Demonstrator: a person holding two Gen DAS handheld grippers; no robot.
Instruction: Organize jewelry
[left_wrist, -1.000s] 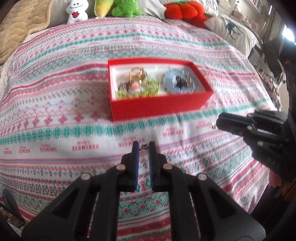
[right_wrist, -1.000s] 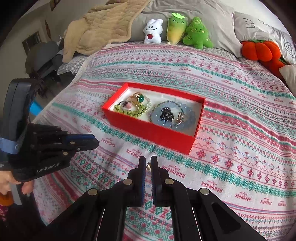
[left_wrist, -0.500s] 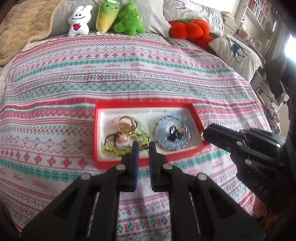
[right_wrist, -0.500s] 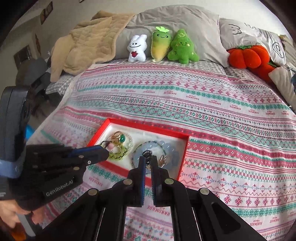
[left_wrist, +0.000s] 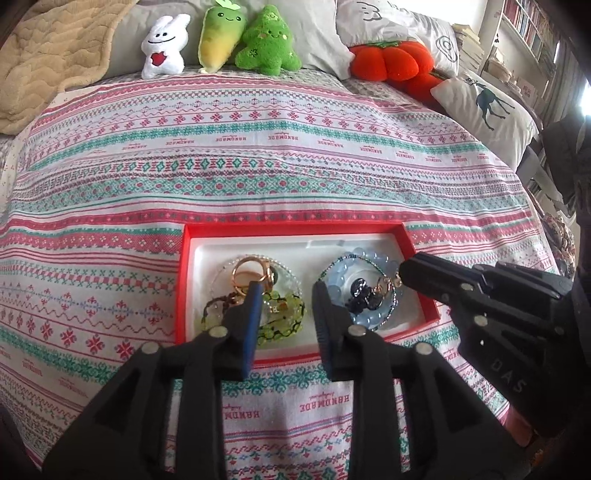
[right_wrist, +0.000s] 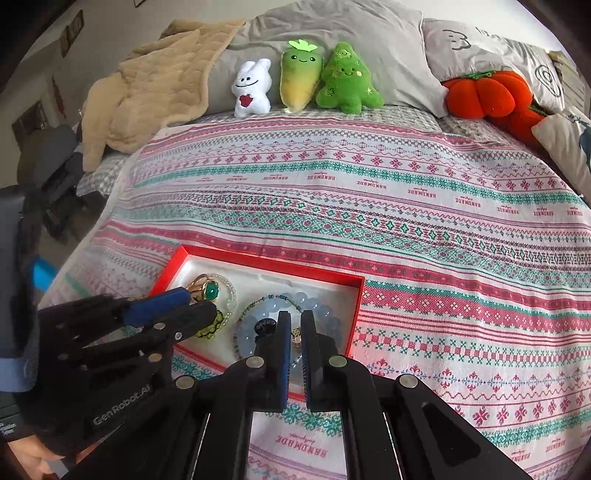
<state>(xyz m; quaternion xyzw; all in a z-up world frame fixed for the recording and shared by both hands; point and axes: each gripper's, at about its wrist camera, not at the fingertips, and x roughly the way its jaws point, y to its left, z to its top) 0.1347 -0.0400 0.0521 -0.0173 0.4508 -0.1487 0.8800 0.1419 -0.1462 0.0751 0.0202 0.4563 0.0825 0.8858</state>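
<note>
box (left_wrist: 186, 288) on blanket (left_wrist: 258, 177) | plush toys (left_wrist: 221, 40) behind | bracelets (left_wrist: 354, 291) in box

A patterned bedspread (left_wrist: 258, 177) in pink, teal and white bands is spread over the bed. Along its head, a white bunny plush (left_wrist: 162, 46), a carrot plush (left_wrist: 219, 31) and a green tree plush (left_wrist: 267, 46) are lined against grey pillows (right_wrist: 325, 40). An orange pumpkin plush (left_wrist: 388, 61) and a beige blanket (right_wrist: 147, 92) are noted.
</note>
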